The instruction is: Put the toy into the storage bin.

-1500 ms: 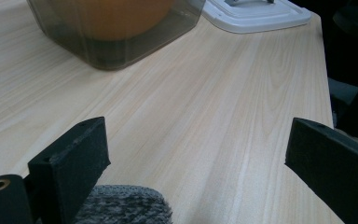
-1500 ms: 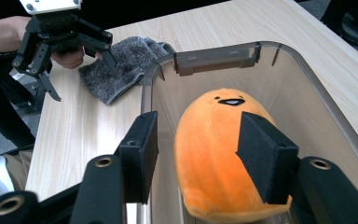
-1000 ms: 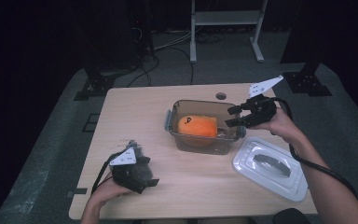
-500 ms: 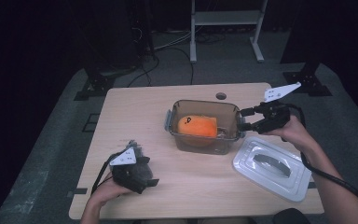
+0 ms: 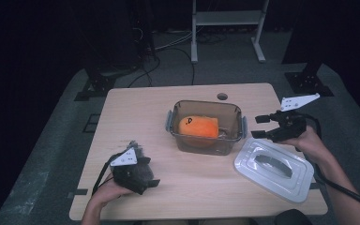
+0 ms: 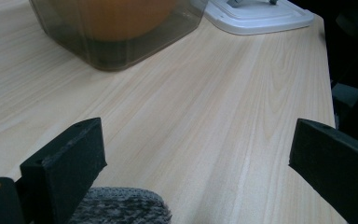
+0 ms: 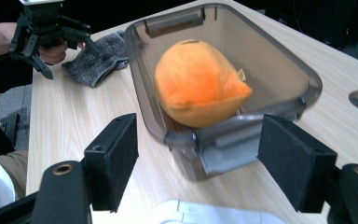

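A clear brownish container (image 5: 231, 140) stands mid-table with an orange plush toy (image 5: 198, 127) inside; in the right gripper view the toy (image 7: 198, 84) lies against the near end wall (image 7: 228, 144). My right gripper (image 5: 257, 126) hovers just right of the container's end. Its jaws have just been opening and stand wide, nothing between them (image 7: 203, 163). The white lid (image 5: 274, 168) lies flat beside it. My left gripper (image 5: 140, 176) rests open near the front left edge, beside a grey cloth (image 5: 136, 149) that also lies under its jaws (image 6: 121, 207).
The wooden table (image 5: 136, 117) has a round hole (image 5: 222, 96) behind the container. The lid's edge (image 6: 256, 14) lies beyond the left gripper's jaws. A white frame stand (image 5: 227, 28) and cables sit on the dark floor behind.
The right gripper has moved right and a little down, away from over the container's end, and its jaws have spread wider. The left hand has stayed put.
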Tool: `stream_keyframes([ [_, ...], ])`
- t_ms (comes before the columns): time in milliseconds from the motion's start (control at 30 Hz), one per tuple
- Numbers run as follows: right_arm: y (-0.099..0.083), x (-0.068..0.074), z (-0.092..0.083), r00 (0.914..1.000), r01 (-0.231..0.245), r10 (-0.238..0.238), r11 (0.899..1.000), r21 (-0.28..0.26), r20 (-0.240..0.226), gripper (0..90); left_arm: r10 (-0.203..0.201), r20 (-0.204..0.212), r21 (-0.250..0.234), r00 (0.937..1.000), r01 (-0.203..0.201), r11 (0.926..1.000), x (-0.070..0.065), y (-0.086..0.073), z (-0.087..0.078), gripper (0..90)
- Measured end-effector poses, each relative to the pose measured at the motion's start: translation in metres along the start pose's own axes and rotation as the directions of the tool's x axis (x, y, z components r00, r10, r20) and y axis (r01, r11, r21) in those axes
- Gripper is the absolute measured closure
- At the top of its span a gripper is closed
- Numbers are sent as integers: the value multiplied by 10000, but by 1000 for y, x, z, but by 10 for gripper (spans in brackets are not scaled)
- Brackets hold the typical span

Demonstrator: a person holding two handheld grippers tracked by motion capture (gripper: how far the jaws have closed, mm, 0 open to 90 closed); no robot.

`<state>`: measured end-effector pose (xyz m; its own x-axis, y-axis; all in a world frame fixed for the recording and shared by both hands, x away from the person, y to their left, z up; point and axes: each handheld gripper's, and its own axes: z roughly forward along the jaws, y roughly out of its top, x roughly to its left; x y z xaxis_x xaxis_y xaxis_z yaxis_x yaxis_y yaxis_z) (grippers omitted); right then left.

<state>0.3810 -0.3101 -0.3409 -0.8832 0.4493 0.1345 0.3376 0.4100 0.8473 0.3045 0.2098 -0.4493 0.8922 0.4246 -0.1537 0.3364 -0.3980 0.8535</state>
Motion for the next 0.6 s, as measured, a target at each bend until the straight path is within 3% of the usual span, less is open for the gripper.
stream_keyframes([
  [600, -52, 2, -10, 9975, -420, 430, 9989, -194, 559, 271, 28, -21, 19, 10000, -28, 10000, -1, 0, 0, 23],
])
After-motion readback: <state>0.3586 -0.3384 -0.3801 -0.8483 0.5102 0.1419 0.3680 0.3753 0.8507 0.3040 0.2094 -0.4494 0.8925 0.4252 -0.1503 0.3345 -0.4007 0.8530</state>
